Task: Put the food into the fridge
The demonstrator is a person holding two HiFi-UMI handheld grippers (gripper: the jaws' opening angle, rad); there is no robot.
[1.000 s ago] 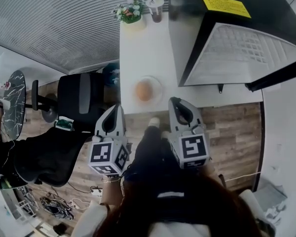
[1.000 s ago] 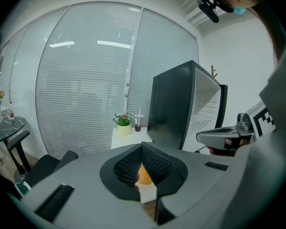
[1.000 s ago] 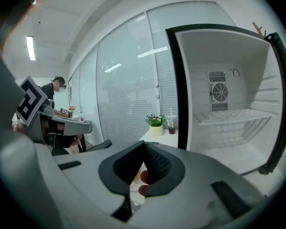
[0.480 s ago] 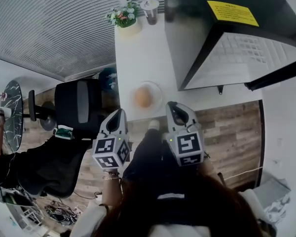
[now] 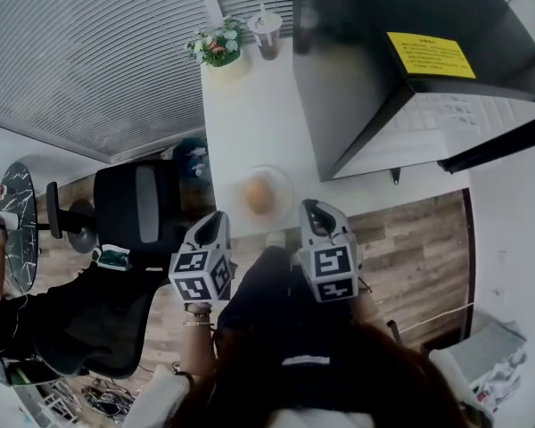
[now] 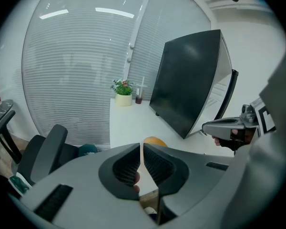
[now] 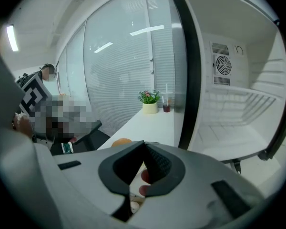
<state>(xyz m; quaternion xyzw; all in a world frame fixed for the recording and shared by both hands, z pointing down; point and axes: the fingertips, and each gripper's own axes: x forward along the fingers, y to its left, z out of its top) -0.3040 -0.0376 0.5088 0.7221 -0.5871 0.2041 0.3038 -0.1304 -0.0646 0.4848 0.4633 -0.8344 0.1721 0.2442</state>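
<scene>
A round orange piece of food lies on a clear glass plate near the front edge of the white table. It also shows just past the jaws as an orange dome and as a small orange lump. My left gripper hovers left of the plate; its jaws have just been opening to a narrow slit with nothing between them. My right gripper hovers right of the plate, shut and empty. The fridge stands open on the right, with its black door swung out and white shelves showing.
At the table's far end stand a potted plant and a drink cup with a straw. A black office chair is left of the table. Window blinds run behind. Cables lie on the wooden floor.
Both grippers have sunk and moved closer to the table's front edge, either side of the plate. The head view has shifted so the table and fridge sit lower in frame.
</scene>
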